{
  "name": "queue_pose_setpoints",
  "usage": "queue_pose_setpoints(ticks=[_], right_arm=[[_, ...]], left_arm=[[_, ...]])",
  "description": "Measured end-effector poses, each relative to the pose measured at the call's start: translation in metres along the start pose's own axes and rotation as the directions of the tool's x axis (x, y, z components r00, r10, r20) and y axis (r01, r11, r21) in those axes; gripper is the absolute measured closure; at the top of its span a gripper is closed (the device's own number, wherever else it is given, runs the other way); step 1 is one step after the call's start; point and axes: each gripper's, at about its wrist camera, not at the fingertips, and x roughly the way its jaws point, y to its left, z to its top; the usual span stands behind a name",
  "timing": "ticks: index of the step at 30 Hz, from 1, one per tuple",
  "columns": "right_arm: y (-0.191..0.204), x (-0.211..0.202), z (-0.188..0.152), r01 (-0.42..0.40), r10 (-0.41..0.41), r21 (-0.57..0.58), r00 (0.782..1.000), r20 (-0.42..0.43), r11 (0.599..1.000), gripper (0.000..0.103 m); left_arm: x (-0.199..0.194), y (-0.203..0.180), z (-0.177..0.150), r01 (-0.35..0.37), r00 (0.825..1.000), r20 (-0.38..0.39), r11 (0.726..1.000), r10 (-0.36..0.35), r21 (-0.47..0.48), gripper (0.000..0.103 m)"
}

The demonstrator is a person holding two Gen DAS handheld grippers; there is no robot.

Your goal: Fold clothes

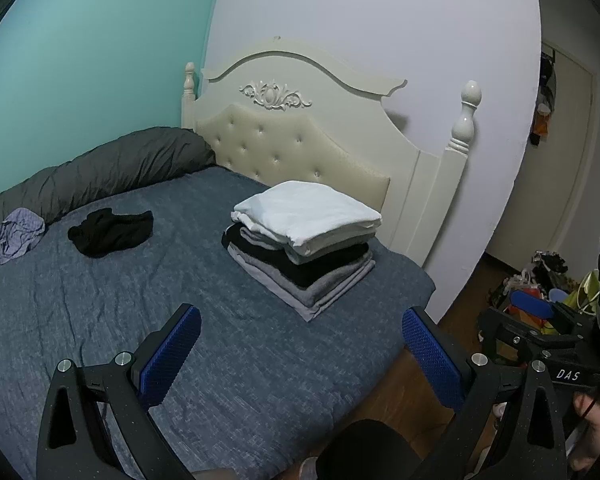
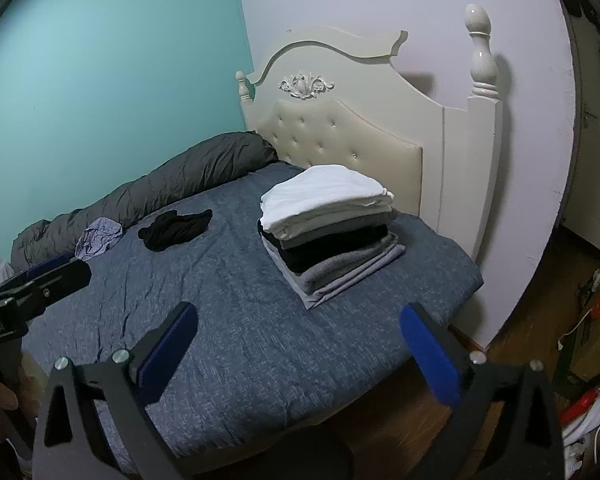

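Left wrist: left gripper [image 1: 302,316] wide, empty.

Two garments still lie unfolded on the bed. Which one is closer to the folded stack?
The black garment. It lies crumpled mid-bed, between the folded stack and the pale lilac garment, which sits farther off against the grey rolled duvet.

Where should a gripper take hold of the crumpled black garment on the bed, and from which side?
Probably the black garment by its raised, bunched near edge, coming from above on the foot side. It lies in a low heap on the blue bedspread, so only folds stick up to pinch.
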Motion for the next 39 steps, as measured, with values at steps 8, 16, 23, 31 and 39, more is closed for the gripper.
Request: queue_pose_setpoints(ticks=[8,16,23,31,39], right_arm=[[0.0014,0.0,0.0016,-0.006,0.006,-0.009,1.0,-0.001,1.0,0.001],[0.0035,0.0034,-0.0004,-0.007,0.007,-0.019,1.0,-0.013,1.0,0.001],[0.0056,0.0055,-0.0015,-0.007,0.007,-0.021,1.0,-0.02,1.0,0.001],[0.0059,0.0067,-0.0015,-0.004,0.004,-0.02,1.0,-0.02,1.0,0.001],[0.0037,0.0078,-0.0025,-0.003,0.003,-0.013,1.0,-0.023,1.0,0.001]], left_arm=[[0.0037,0.0007,-0.0018,-0.008,1.0,-0.01,1.0,0.008,-0.008,0.001],[0.0059,0.0016,-0.0031,-0.009,1.0,-0.017,1.0,0.009,-0.013,0.0],[0.0063,0.003,-0.0034,-0.016,1.0,-0.011,1.0,0.016,-0.015,0.001],[0.0047,0.0039,-0.0046,-0.017,1.0,0.0,1.0,0.017,-0.013,0.001],[0.0043,0.0054,-0.0054,-0.009,1.0,0.003,1.0,0.009,-0.017,0.001]])
